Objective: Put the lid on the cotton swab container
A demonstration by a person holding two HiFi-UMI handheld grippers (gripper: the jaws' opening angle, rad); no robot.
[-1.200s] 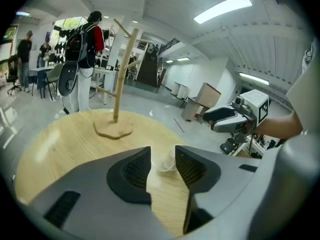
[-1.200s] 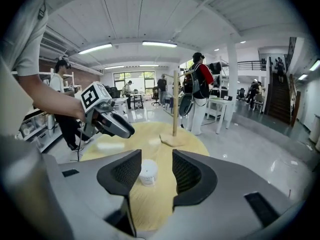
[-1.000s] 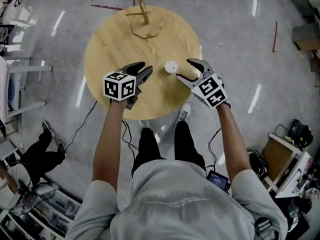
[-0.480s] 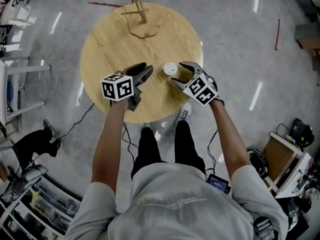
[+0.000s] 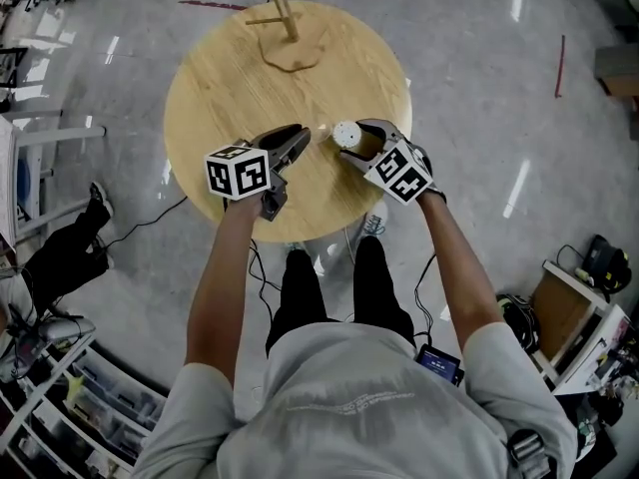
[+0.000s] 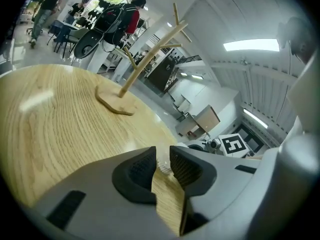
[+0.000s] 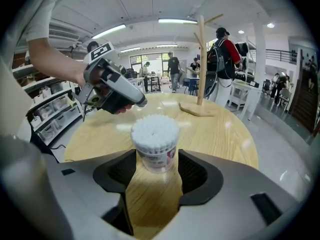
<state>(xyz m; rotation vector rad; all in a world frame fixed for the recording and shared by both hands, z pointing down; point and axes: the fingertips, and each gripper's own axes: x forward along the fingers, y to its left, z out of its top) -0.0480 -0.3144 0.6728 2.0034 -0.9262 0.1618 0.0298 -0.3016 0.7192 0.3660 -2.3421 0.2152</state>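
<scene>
While both my grippers hang over the one round table [image 7: 220, 129], my right gripper's [image 7: 156, 160] wide jaws are closing around the single uncapped cotton swab container [image 7: 155, 139], which stands upright between them. My left gripper's [image 6: 162, 156] jaws, still apart, are closing on one pale ribbed lid [image 6: 163, 168]. Farther off stands one wooden branch stand [image 7: 201, 59].

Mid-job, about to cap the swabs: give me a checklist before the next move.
1. Container upright, uncapped, swabs in: ok.
2. Right gripper closing around container; firm hold: cannot tell.
3. Left gripper closing on a small white piece, likely the lid; grip: cannot tell.
4. Lid above container: not ok; it sits low, beside it.
5. Stand away from both grippers: ok.
</scene>
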